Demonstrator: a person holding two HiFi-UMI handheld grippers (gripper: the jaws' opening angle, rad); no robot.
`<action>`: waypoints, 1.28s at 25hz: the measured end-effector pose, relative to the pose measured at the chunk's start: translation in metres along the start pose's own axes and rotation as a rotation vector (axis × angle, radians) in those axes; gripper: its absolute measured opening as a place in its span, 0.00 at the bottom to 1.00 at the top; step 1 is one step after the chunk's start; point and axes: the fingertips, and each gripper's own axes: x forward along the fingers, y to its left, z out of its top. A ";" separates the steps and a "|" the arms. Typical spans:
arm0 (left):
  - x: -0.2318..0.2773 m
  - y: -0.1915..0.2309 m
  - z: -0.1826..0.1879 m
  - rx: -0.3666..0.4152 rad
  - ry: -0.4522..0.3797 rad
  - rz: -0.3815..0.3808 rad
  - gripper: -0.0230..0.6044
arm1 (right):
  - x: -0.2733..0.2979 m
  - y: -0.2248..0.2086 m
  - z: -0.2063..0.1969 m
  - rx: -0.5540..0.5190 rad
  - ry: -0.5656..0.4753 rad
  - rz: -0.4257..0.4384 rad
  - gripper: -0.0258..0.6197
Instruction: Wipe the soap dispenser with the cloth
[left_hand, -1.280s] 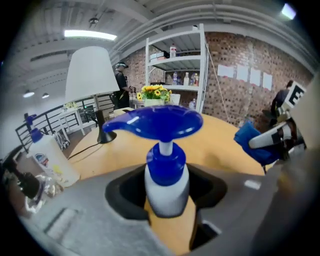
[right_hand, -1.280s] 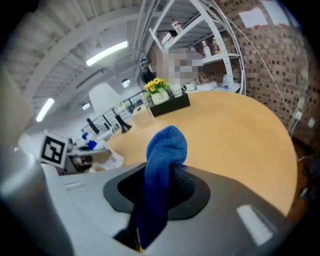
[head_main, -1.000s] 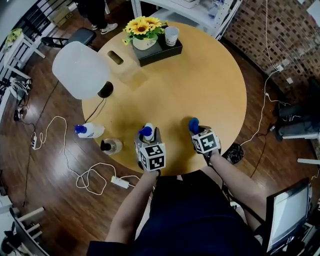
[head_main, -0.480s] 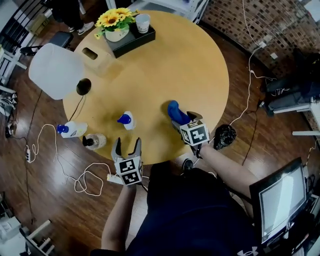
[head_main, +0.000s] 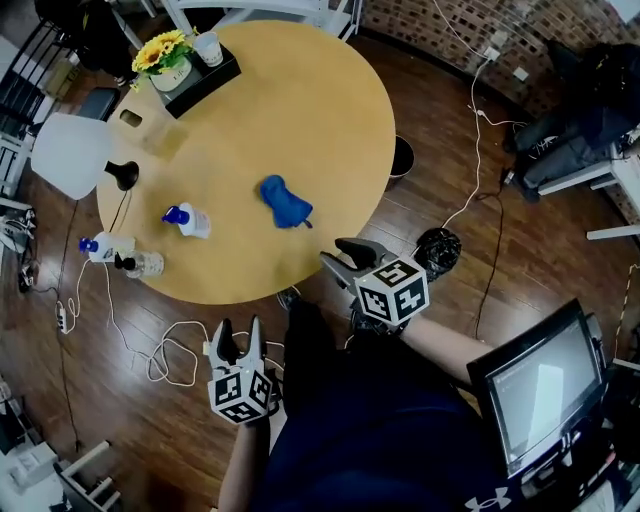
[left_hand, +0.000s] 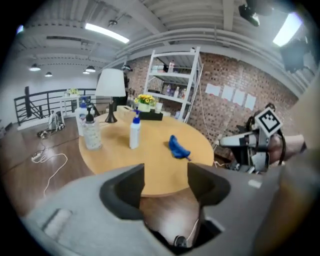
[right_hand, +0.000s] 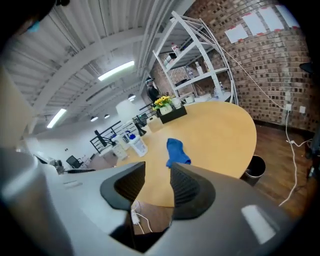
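The left gripper (head_main: 238, 335) and right gripper (head_main: 338, 252) hang off the table's (head_main: 330, 120) near edge, jaws apart, empty, just narrowed. On the table, the cloth (head_main: 283, 202) lies near the upright soap dispenser (head_main: 190, 219). Any further wiping probably needs a firm cloth pinch first.

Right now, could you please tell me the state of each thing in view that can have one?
soap dispenser, upright on the table, ungripped.
cloth, crumpled on the table, lying free.
left gripper, open, empty, jaws just been closing.
right gripper, open, empty, jaws just been closing.
clear pump bottle, upright.
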 end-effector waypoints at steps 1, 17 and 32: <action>-0.008 -0.015 0.011 0.014 -0.039 -0.008 0.47 | -0.011 0.008 -0.002 -0.003 -0.014 0.033 0.29; -0.064 -0.128 0.030 0.079 -0.160 -0.252 0.42 | -0.112 0.079 -0.004 -0.134 -0.165 0.092 0.23; -0.100 -0.072 0.031 0.106 -0.263 -0.229 0.37 | -0.081 0.139 -0.001 -0.320 -0.201 0.124 0.19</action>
